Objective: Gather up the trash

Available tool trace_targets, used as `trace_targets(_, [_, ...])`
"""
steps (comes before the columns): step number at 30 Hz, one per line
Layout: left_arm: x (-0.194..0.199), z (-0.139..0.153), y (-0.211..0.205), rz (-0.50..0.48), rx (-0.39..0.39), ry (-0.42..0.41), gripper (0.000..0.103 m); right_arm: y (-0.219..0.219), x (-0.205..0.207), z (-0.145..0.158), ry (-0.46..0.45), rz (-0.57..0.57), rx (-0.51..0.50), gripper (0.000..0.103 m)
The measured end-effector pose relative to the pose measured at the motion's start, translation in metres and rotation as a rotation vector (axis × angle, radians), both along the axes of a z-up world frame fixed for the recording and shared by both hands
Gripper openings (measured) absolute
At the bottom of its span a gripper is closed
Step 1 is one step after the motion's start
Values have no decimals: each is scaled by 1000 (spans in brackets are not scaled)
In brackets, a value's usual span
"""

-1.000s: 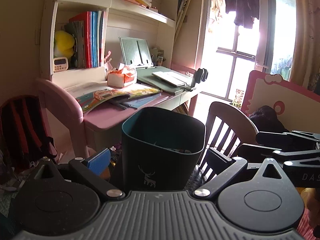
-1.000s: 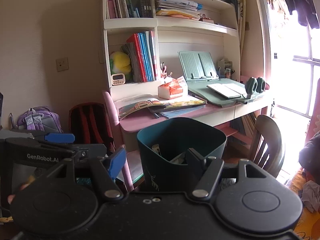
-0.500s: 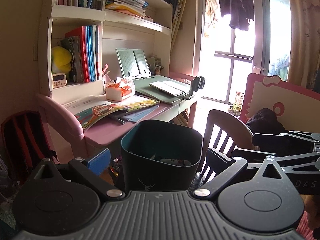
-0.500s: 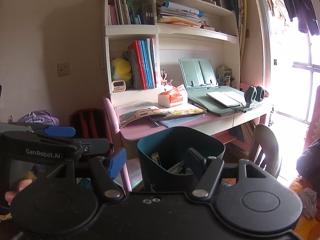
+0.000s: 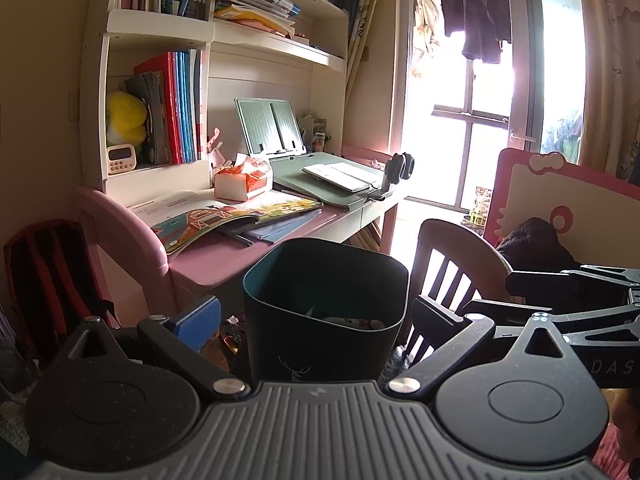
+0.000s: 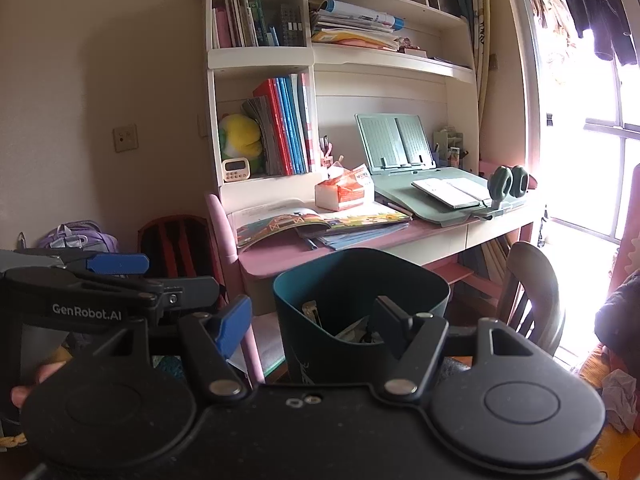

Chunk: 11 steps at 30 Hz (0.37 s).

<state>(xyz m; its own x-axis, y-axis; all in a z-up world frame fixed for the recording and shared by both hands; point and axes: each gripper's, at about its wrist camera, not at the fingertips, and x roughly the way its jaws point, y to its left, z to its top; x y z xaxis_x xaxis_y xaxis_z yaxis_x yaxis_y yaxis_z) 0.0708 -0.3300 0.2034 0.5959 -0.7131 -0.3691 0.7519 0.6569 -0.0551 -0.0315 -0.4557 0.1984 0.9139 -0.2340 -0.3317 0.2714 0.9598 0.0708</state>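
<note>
A dark teal bin (image 5: 320,344) with a deer print stands just ahead, holding paper scraps (image 5: 352,322). My left gripper (image 5: 316,312) is open. Its blue pad sits left of the bin and its black finger right of it, neither touching the bin. My right gripper (image 6: 312,318) is open too. Its blue finger is left of the bin (image 6: 352,280) and its black finger is over the bin's mouth, holding nothing. Each gripper shows in the other's view: the left gripper (image 6: 160,276) and the right gripper (image 5: 504,292). A crumpled paper (image 6: 618,396) lies at the lower right.
A pink desk (image 5: 216,256) with open books and a tissue box (image 5: 242,184) stands behind the bin, under bookshelves. A wooden chair (image 5: 460,248) is right of the bin and a red-black backpack (image 5: 44,272) to the left. Shiny litter (image 5: 232,332) lies on the floor by the bin.
</note>
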Motion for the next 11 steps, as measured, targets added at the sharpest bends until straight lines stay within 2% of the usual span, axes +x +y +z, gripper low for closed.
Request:
trace_targets(4, [0, -7, 2, 15, -3, -11, 102, 1, 5, -6, 20, 2, 3, 67])
trace_targets(11, [12, -22, 11, 36, 0, 43, 102, 10, 17, -14, 53, 16, 0, 67])
